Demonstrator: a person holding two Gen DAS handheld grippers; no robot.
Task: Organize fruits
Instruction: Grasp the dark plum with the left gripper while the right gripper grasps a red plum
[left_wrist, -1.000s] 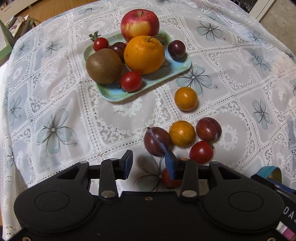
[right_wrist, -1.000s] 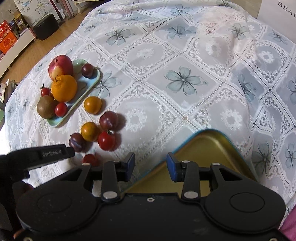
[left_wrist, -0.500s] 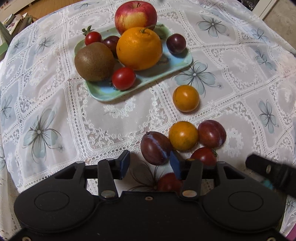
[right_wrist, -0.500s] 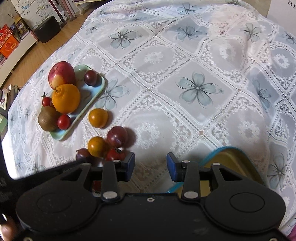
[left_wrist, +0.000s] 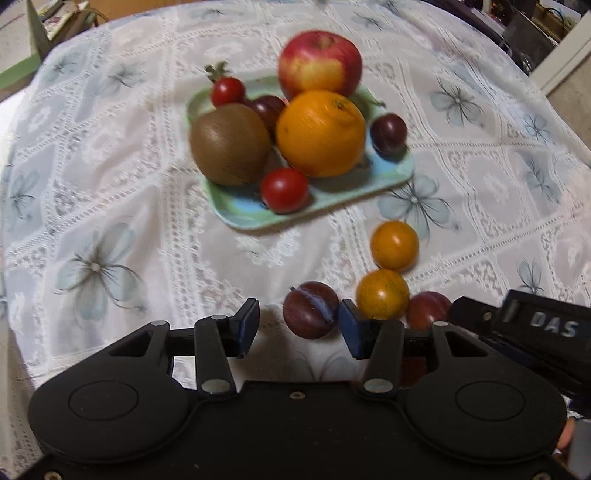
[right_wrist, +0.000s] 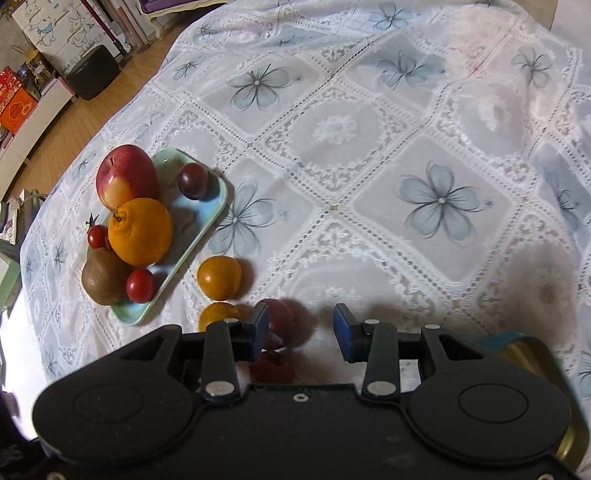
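A green-blue tray (left_wrist: 395, 175) holds an apple (left_wrist: 319, 64), an orange (left_wrist: 320, 133), a kiwi (left_wrist: 229, 144), red tomatoes (left_wrist: 284, 190) and dark plums (left_wrist: 388, 133). Loose on the cloth lie two orange tomatoes (left_wrist: 394, 245), a purple plum (left_wrist: 310, 309) and a red plum (left_wrist: 428, 309). My left gripper (left_wrist: 298, 329) is open, with the purple plum just ahead between its fingertips. My right gripper (right_wrist: 301, 332) is open above the red plum (right_wrist: 282, 317) and a red tomato (right_wrist: 271, 367). The tray also shows in the right wrist view (right_wrist: 207, 221).
A lace tablecloth with blue flowers (right_wrist: 439, 201) covers the table. A gold tin with a teal rim (right_wrist: 532, 350) sits low right behind my right gripper. The right gripper's body (left_wrist: 535, 328) shows at the right of the left wrist view. Floor and furniture (right_wrist: 55, 92) lie beyond the table's left edge.
Both grippers have moved forward toward the loose fruit. The right gripper has left the gold tin behind and now hangs over the red plum. Both stay open.
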